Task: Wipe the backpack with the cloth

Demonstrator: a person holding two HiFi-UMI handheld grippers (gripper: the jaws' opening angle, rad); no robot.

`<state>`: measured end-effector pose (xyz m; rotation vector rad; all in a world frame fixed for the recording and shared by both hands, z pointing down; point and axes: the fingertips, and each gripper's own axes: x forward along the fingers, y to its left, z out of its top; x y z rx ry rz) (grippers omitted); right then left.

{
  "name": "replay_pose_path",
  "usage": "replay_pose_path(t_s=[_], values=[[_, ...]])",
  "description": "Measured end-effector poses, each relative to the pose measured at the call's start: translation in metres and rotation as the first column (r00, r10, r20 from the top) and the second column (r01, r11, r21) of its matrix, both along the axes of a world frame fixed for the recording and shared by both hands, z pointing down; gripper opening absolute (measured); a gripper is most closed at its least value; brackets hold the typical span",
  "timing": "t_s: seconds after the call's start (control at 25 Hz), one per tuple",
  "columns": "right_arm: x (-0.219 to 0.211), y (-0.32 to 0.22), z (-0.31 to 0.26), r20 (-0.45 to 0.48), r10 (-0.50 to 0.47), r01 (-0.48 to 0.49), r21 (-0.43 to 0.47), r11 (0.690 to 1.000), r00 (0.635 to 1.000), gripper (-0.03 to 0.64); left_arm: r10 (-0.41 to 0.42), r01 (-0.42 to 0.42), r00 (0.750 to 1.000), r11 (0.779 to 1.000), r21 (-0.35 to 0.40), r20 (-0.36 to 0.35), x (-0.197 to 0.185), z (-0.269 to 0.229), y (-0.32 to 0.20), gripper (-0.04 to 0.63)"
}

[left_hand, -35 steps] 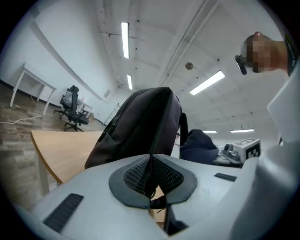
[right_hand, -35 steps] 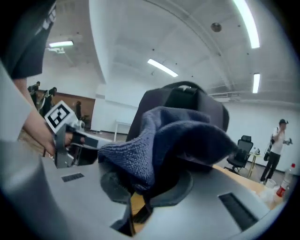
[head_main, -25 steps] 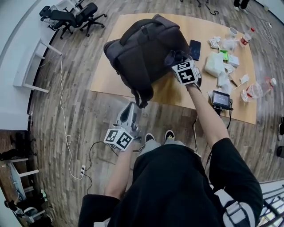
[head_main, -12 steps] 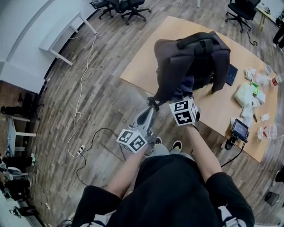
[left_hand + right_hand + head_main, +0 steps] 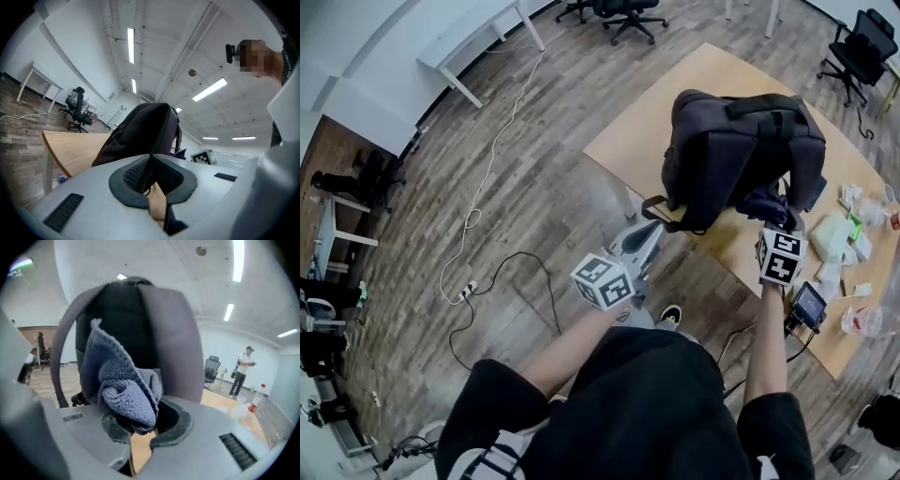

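- The right gripper [image 5: 768, 223] is clamped on a bunched blue-grey cloth [image 5: 763, 201]; in the right gripper view the cloth [image 5: 125, 385] bulges up out of the jaws of the right gripper [image 5: 140, 427] and lies against the dark backpack [image 5: 154, 324].
- The left gripper [image 5: 649, 236] has its jaws together with nothing between them; the left gripper view shows the pads of the left gripper [image 5: 151, 171] meeting, with the backpack [image 5: 140, 131] well beyond them.
- What has changed: half a second ago the cloth was on the pack's near face, close to its hanging strap; now it sits at the near right corner, under a shoulder strap. A second ago it was on the right flank.
- I judge this to be wiping in progress, with strokes running across the near side. The top and far side may not be covered yet.
- The left gripper has stayed low, just beside the strap loop [image 5: 659, 208], steadying nothing.
- The backpack [image 5: 741, 150] stands upright on the tan table [image 5: 647, 122]. It looks zipped shut, so its contents cannot be seen.
- To its right lie white packets [image 5: 834, 234], a small screen device [image 5: 809, 302] and a clear bottle [image 5: 862, 322] on its side; whether it holds anything I cannot tell.
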<state>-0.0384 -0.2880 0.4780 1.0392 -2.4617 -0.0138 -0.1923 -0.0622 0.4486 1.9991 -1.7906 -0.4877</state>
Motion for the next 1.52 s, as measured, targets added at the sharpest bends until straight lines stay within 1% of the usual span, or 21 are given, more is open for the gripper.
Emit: replay_pose_path(t_s=[0.04, 0.08, 0.16, 0.2, 0.28, 0.36, 0.48, 0.6, 0.68, 0.76, 0.84, 0.92, 1.0, 1.04, 1.08, 1.16, 1.2, 1.24, 1.36, 1.44, 1.52], values=[[0.008, 0.009, -0.017, 0.007, -0.063, 0.063, 0.024, 0.998, 0.998, 0.049, 0.015, -0.015, 1.0, 1.0, 0.007, -0.004, 0.005, -0.004, -0.007, 0.034], [0.008, 0.027, -0.033, 0.015, -0.175, 0.175, 0.042, 0.984, 0.984, 0.049, 0.024, -0.024, 1.0, 1.0, 0.016, -0.003, 0.008, -0.01, -0.012, 0.034], [0.003, 0.07, -0.065, 0.05, -0.392, 0.388, 0.075, 0.919, 0.919, 0.049, 0.031, -0.031, 0.999, 0.999, 0.032, 0.014, 0.01, -0.022, -0.023, 0.034], [0.007, 0.081, -0.083, 0.078, -0.436, 0.428, 0.103, 0.898, 0.897, 0.049, 0.035, -0.037, 0.999, 0.999, 0.039, 0.03, 0.012, -0.028, -0.03, 0.034], [0.024, 0.078, -0.118, 0.165, -0.428, 0.402, 0.168, 0.9, 0.889, 0.049, 0.038, -0.042, 0.997, 0.997, 0.057, 0.07, 0.017, -0.041, -0.047, 0.034], [0.04, 0.059, -0.144, 0.241, -0.41, 0.358, 0.232, 0.905, 0.88, 0.049, 0.005, -0.013, 0.992, 0.998, 0.068, 0.125, 0.019, -0.055, -0.063, 0.034], [0.047, 0.021, -0.163, 0.232, -0.36, 0.282, 0.311, 0.908, 0.904, 0.049, -0.084, 0.078, 0.974, 0.996, 0.034, 0.209, 0.01, -0.075, -0.077, 0.034], [0.048, -0.033, -0.191, 0.308, -0.295, 0.171, 0.373, 0.912, 0.905, 0.051, -0.104, 0.096, 0.974, 0.994, 0.047, 0.202, 0.023, -0.094, -0.081, 0.034], [0.036, -0.076, -0.2, 0.326, -0.305, 0.168, 0.388, 0.906, 0.895, 0.051, -0.087, 0.071, 0.977, 0.994, 0.084, 0.195, 0.041, -0.107, -0.087, 0.034], [0.01, -0.105, -0.195, 0.292, -0.354, 0.235, 0.373, 0.898, 0.889, 0.051, -0.09, 0.074, 0.977, 0.993, 0.088, 0.191, 0.049, -0.111, -0.094, 0.034], [-0.011, -0.115, -0.194, 0.291, -0.401, 0.288, 0.363, 0.886, 0.868, 0.049, -0.11, 0.103, 0.98, 0.993, 0.049, 0.166, 0.044, -0.108, -0.103, 0.034], [-0.013, -0.115, -0.195, 0.331, -0.425, 0.31, 0.347, 0.885, 0.842, 0.049, -0.127, 0.127, 0.98, 0.992, 0.011, 0.151, 0.035, -0.104, -0.11, 0.032], [-0.006, -0.115, -0.189, 0.391, -0.41, 0.307, 0.301, 0.903, 0.824, 0.049, -0.135, 0.137, 0.979, 0.991, -0.004, 0.154, 0.027, -0.102, -0.114, 0.02], [-0.004, -0.119, -0.181, 0.404, -0.381, 0.289, 0.271, 0.918, 0.832, 0.049, -0.137, 0.139, 0.979, 0.99, -0.006, 0.152, 0.023, -0.101, -0.115, 0.02], [-0.001, -0.126, -0.169, 0.383, -0.34, 0.26, 0.246, 0.934, 0.859, 0.049, -0.138, 0.141, 0.98, 0.99, -0.008, 0.147, 0.021, -0.101, -0.115, 0.02], [0.003, -0.146, -0.144, 0.261, -0.256, 0.195, 0.239, 0.951, 0.931, 0.049, -0.135, 0.138, 0.982, 0.99, -0.012, 0.132, 0.02, -0.1, -0.111, 0.02], [0.003, -0.157, -0.139, 0.217, -0.239, 0.185, 0.24, 0.953, 0.946, 0.049, -0.134, 0.136, 0.983, 0.991, -0.013, 0.126, 0.02, -0.1, -0.11, 0.019], [-0.002, -0.166, -0.139, 0.21, -0.247, 0.198, 0.23, 0.953, 0.946, 0.049, -0.135, 0.137, 0.983, 0.99, -0.013, 0.123, 0.021, -0.1, -0.109, 0.02], [-0.03, -0.169, -0.142, 0.273, -0.347, 0.317, 0.148, 0.937, 0.897, 0.049, -0.132, 0.136, 0.984, 0.991, -0.022, 0.124, 0.023, -0.097, -0.11, 0.02], [-0.037, -0.16, -0.137, 0.297, -0.408, 0.394, 0.108, 0.913, 0.863, 0.046, -0.117, 0.122, 0.986, 0.992, -0.033, 0.122, 0.021, -0.093, -0.115, 0.019], [-0.033, -0.148, -0.135, 0.288, -0.462, 0.454, 0.1, 0.886, 0.839, 0.043, -0.105, 0.111, 0.987, 0.993, -0.044, 0.118, 0.014, -0.091, -0.121, 0.018]])
